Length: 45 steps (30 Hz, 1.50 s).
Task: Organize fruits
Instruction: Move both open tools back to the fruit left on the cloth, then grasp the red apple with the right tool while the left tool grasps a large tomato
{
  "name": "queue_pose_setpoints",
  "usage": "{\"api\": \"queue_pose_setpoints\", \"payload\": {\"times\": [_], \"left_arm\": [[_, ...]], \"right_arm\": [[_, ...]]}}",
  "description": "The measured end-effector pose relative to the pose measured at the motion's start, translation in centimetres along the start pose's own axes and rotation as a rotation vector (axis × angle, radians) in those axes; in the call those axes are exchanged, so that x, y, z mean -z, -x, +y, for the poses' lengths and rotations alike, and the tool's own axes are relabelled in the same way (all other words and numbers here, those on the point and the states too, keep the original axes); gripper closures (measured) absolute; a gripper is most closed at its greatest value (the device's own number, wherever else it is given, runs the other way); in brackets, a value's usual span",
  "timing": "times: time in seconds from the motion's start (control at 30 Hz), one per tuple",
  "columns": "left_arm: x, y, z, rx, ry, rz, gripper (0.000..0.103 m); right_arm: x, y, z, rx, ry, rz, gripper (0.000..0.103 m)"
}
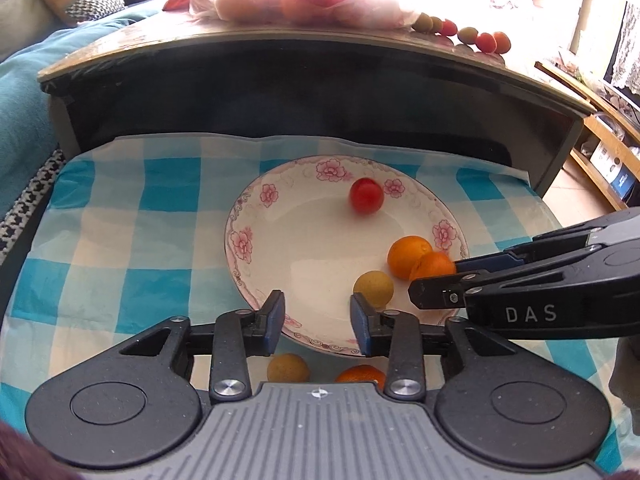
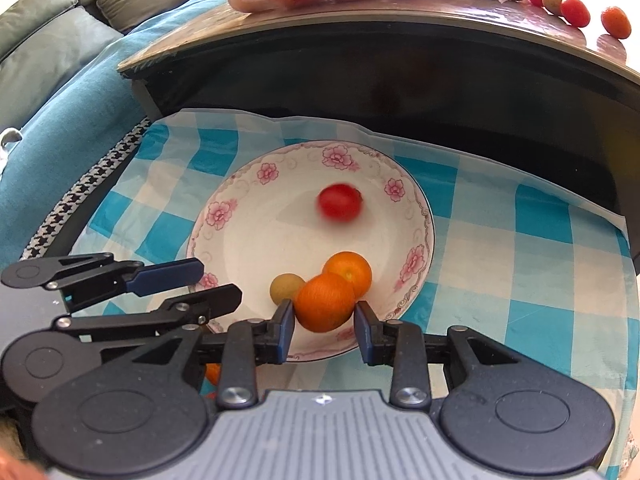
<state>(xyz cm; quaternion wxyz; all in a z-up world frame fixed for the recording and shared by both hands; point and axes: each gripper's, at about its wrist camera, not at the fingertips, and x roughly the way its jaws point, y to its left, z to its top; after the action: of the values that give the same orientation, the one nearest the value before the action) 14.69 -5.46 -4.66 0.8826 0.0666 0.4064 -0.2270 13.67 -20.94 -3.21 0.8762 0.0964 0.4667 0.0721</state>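
The right gripper [image 2: 325,326] has its fingers apart around an orange [image 2: 325,306] on the plate [image 2: 248,200], beside another orange [image 2: 349,272], a yellow fruit [image 2: 285,286] and a blurred tomato [image 2: 340,202]. The left gripper [image 1: 318,322] hangs over the plate's near rim, fingers apart and empty.

Four fruits [image 2: 325,307] in plate [image 2: 236,200] — plate on cloth [image 2: 500,248].
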Motion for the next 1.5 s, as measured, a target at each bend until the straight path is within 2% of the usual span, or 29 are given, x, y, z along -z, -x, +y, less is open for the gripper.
{"api": "queue_pose_setpoints", "payload": {"times": [0.17, 0.33, 0.53, 0.87, 1.27, 1.5], "left_arm": [[-0.2, 1.0, 0.6, -0.014, 0.022, -0.015, 0.048], [0.2, 2.0, 1.1, -0.031, 0.032, -0.014, 0.047], [1.4, 3.3, 1.2, -0.044, 0.03, 0.012, 0.047], [3.8, 6.1, 0.2, -0.007, 0.028, 0.037, 0.047], [7.3, 7.1, -1.4, 0.054, 0.028, 0.118, 0.047], [7.6, 7.2, -1.0, 0.064, 0.052, 0.12, 0.046]], "right_arm": [[-0.5, 1.2, -0.4, -0.001, -0.026, -0.044, 0.069], [-0.8, 2.7, -0.8, -0.004, -0.067, -0.081, 0.069], [0.3, 3.6, 0.1, -0.002, -0.049, -0.058, 0.069], [2.8, 4.6, 1.8, -0.017, -0.035, -0.014, 0.069], [4.7, 4.5, 2.6, -0.032, -0.027, 0.038, 0.069], [4.7, 3.6, 2.9, -0.039, -0.014, 0.059, 0.069]]}}
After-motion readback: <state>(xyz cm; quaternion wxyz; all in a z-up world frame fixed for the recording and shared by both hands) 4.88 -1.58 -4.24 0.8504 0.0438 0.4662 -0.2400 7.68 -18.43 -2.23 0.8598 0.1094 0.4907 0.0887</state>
